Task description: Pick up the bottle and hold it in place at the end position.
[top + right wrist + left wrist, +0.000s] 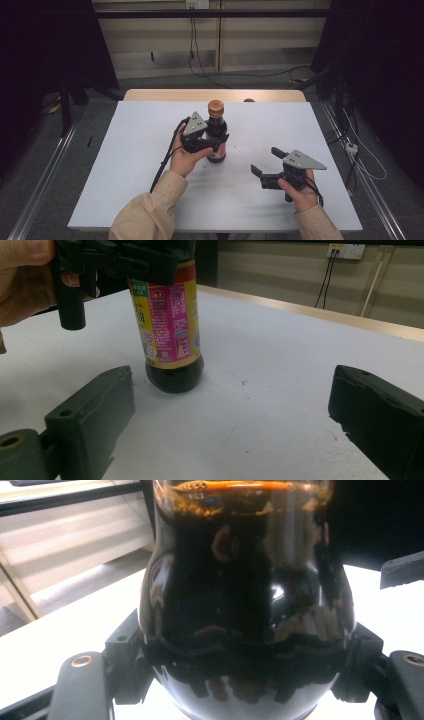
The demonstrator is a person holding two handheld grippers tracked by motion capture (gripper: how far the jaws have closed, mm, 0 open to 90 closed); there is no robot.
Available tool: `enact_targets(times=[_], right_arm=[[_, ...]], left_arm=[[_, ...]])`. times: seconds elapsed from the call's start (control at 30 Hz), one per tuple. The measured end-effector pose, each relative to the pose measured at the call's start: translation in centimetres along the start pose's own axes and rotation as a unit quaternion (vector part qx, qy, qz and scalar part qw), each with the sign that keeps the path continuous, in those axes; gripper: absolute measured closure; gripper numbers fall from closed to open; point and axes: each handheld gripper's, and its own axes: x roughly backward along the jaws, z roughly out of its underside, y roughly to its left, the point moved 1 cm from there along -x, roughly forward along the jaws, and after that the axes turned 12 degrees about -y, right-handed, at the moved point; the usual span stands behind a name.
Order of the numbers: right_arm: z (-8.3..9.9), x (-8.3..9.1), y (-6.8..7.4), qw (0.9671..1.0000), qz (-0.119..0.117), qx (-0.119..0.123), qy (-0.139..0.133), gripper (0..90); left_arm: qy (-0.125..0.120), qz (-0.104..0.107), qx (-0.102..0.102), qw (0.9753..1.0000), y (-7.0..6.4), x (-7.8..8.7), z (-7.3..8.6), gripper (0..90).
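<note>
The left gripper [216, 141] is being held clamped, jaws drawn in; the right gripper [266, 161] is being held low, jaws spread wide apart.

White table [150, 200] — cables [200, 65] and a wall socket [196, 4] behind.

You have one bottle [216, 131] in front of you, with one orange cap [216, 106] and one pink and yellow label [172, 320]. You are holding two hand-held grippers: the left hand-held gripper [212, 142] and the right hand-held gripper [266, 160], each with two black jaws and one grey three-cornered plate on top. There is one white surface [140, 135]. Two of your hands are in view, one per gripper. On the far wall you can see one socket [345, 250].
</note>
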Motion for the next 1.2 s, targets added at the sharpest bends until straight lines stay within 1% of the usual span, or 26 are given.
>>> enact_targets(times=[0.03,0.07,0.1,0.13,0.17,0.2,0.23,0.27,0.37,0.5,0.53,0.6,0.67,0.7,0.77,0.8,0.83,0.87,0.93,0.97,1.03,1.07,1.13,1.17,1.2], right_arm=[[0.1,0.2,-0.1,1.0000,0.002,-0.006,-0.001,3.9],[0.1,0.2,-0.1,1.0000,0.002,-0.006,-0.001,3.9],[0.2,0.3,-0.2,1.0000,0.002,-0.007,-0.002,3.9],[0.4,0.4,-0.3,0.9999,0.004,-0.011,-0.001,3.9],[0.4,0.4,-0.3,0.9999,0.004,-0.011,-0.001,3.9],[0.5,0.5,-0.4,0.9999,0.004,-0.013,-0.002,3.9],[0.5,0.6,-0.4,0.9999,0.004,-0.012,-0.002,3.9],[0.5,0.6,-0.4,0.9999,0.005,-0.010,-0.002,3.9],[0.6,0.8,-0.5,0.9999,0.005,-0.012,-0.004,3.9],[0.7,0.8,-0.6,0.9999,0.004,-0.014,-0.004,3.9],[0.7,0.9,-0.6,0.9999,0.004,-0.014,-0.003,3.9],[0.7,0.9,-0.6,0.9999,0.003,-0.013,-0.003,3.9],[0.6,0.8,-0.5,0.9999,0.001,-0.010,-0.003,3.9],[0.6,0.8,-0.5,0.9999,0.001,-0.010,-0.003,3.9],[0.6,0.8,-0.4,0.9999,0.000,-0.011,-0.003,3.9],[0.6,0.8,-0.5,1.0000,0.000,-0.010,-0.002,3.9],[0.6,0.8,-0.5,0.9999,-0.001,-0.010,-0.002,3.9],[0.7,0.8,-0.5,0.9999,-0.001,-0.011,-0.002,3.9],[0.8,0.8,-0.6,0.9999,-0.001,-0.012,-0.001,3.9],[0.8,0.8,-0.6,0.9999,0.000,-0.013,-0.001,3.9],[1.0,0.8,-0.7,0.9999,0.001,-0.015,0.000,3.9],[1.0,0.8,-0.7,0.9999,0.000,-0.015,0.001,3.9],[1.1,0.7,-0.7,0.9998,0.000,-0.017,0.003,3.9],[1.1,0.7,-0.7,0.9998,0.001,-0.017,0.004,3.9],[1.0,0.6,-0.7,0.9999,0.000,-0.017,0.003,3.9]], left_arm=[[0.000,-0.004,-0.001,1.0000,0.0,-0.1,0.0,26.8],[-0.001,-0.005,-0.001,1.0000,0.0,-0.2,0.0,26.8],[0.000,-0.007,-0.007,1.0000,-0.1,-0.3,-0.1,26.8],[-0.001,-0.014,-0.011,0.9998,-0.2,-0.5,-0.1,26.8],[0.003,-0.015,-0.019,0.9997,-0.1,-0.7,-0.2,26.8],[0.002,-0.014,-0.016,0.9998,0.1,-0.8,-0.2,26.8],[0.000,-0.013,-0.005,0.9999,0.4,-0.9,-0.1,26.8],[-0.004,-0.017,0.006,0.9998,0.5,-0.9,0.0,26.8],[-0.011,-0.015,0.004,0.9998,0.7,-1.0,0.1,26.7],[-0.010,-0.005,-0.015,0.9998,0.3,-1.2,0.1,26.6],[-0.010,-0.003,-0.017,0.9998,0.3,-1.2,0.1,26.6],[-0.011,-0.006,-0.010,0.9999,0.5,-1.1,0.1,26.6],[-0.012,-0.003,-0.013,0.9998,0.8,-1.1,0.1,26.2],[-0.013,-0.006,-0.011,0.9998,0.9,-1.2,0.0,26.2],[-0.014,-0.003,-0.012,0.9998,1.0,-1.4,0.0,26.1],[-0.013,-0.006,-0.017,0.9998,1.0,-1.5,-0.1,26.1],[-0.008,-0.008,-0.029,0.9995,1.1,-1.7,-0.2,26.1],[-0.006,-0.009,-0.031,0.9995,1.3,-1.8,-0.2,26.1],[-0.009,-0.021,-0.013,0.9996,1.8,-1.8,-0.1,26.1],[-0.014,-0.022,-0.003,0.9997,2.1,-1.8,0.0,26.1],[-0.014,-0.023,-0.001,0.9997,2.2,-1.7,0.1,26.1],[-0.010,-0.011,-0.007,0.9999,2.2,-1.7,0.0,26.2],[-0.009,-0.001,-0.005,0.9999,2.0,-1.8,0.0,26.3],[-0.008,0.001,-0.005,1.0000,2.0,-1.8,0.1,26.3],[-0.012,0.003,0.001,0.9999,2.0,-1.8,0.2,26.4]])
